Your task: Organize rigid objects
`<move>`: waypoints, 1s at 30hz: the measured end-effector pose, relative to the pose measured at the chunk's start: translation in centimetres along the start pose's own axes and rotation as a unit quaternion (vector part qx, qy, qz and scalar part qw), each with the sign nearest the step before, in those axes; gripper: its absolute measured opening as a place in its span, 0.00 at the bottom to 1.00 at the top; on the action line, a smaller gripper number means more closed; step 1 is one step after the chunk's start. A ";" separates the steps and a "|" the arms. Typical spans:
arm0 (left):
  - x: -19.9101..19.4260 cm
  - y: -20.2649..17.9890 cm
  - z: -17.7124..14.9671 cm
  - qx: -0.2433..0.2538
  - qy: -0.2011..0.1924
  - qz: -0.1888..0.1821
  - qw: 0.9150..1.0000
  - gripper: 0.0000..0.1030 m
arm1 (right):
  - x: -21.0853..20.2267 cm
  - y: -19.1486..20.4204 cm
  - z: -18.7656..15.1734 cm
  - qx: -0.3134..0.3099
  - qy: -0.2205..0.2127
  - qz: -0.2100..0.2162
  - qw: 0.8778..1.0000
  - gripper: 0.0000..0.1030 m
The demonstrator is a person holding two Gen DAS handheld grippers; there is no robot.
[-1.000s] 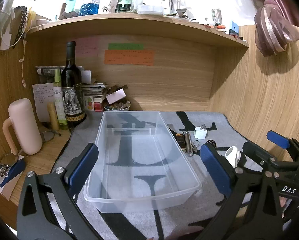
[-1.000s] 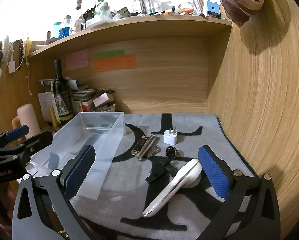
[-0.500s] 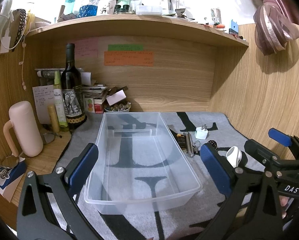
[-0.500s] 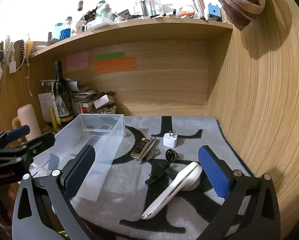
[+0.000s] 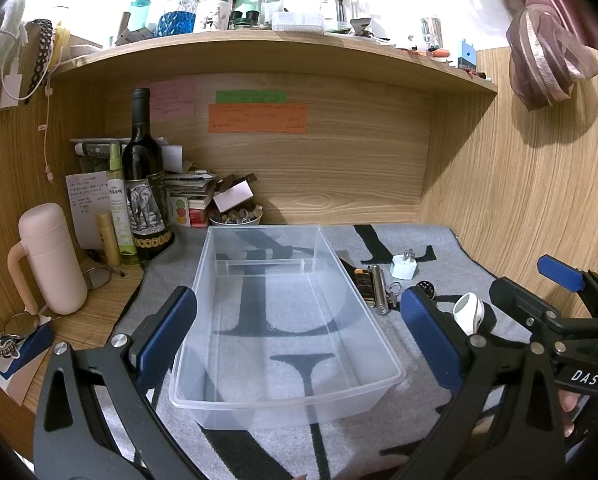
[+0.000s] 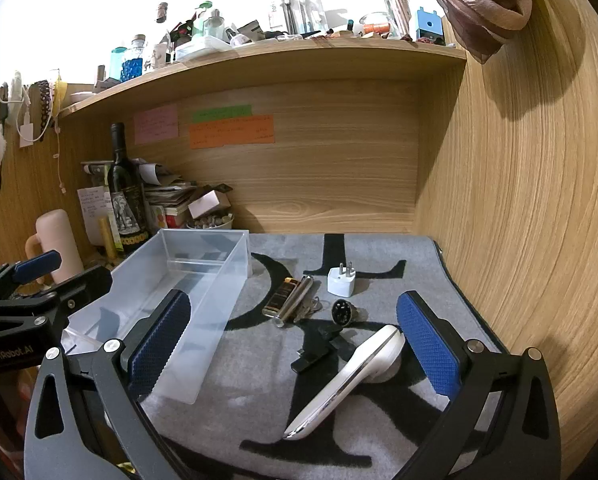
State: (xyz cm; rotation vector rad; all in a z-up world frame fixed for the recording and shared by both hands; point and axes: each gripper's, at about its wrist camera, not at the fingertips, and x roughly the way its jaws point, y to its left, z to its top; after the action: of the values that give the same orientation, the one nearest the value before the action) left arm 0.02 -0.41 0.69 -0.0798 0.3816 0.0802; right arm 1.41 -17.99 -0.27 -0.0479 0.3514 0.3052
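A clear plastic bin (image 5: pixel 351 392) (image 6: pixel 219 312) sits empty on the grey mat. My left gripper (image 5: pixel 299 340) is open, its fingers straddling the bin's near end. Right of the bin lie a white plug adapter (image 6: pixel 341 282) (image 5: pixel 403 267), a metal cylinder (image 6: pixel 295 300) (image 5: pixel 379 290), a dark lighter (image 6: pixel 278 300) (image 5: pixel 363 283), a round black connector (image 6: pixel 341 313), a black clip (image 6: pixel 315 346) and a long white handheld device (image 6: pixel 351 380) (image 5: pixel 467 314). My right gripper (image 6: pixel 295 344) is open, hovering just short of these items, the white device by its right finger.
A wine bottle (image 5: pixel 143 184), a pink mug (image 5: pixel 49 258), a spray bottle and stacked papers crowd the back left. A wooden wall (image 6: pixel 519 220) borders the mat on the right. A cluttered shelf (image 5: pixel 259 48) overhangs the desk.
Both views have dropped slightly, as if both grippers tilted up or drew back a little. Nothing on the mat has moved and neither gripper holds anything.
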 end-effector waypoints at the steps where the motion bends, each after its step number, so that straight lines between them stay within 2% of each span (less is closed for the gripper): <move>1: 0.0 0.0 0.0 0.000 0.000 0.000 1.000 1.00 | 0.0 0.0 0.0 0.000 0.000 0.000 1.000 1.00; 30: 0.0 -0.1 -0.2 0.001 0.000 0.000 1.000 1.00 | 0.0 0.2 -0.2 0.000 0.000 0.001 1.000 1.00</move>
State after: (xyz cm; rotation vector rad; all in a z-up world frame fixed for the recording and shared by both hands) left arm -0.07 -0.54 0.56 -0.0769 0.3814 0.0806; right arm 1.27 -17.81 -0.47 -0.0475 0.3522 0.3078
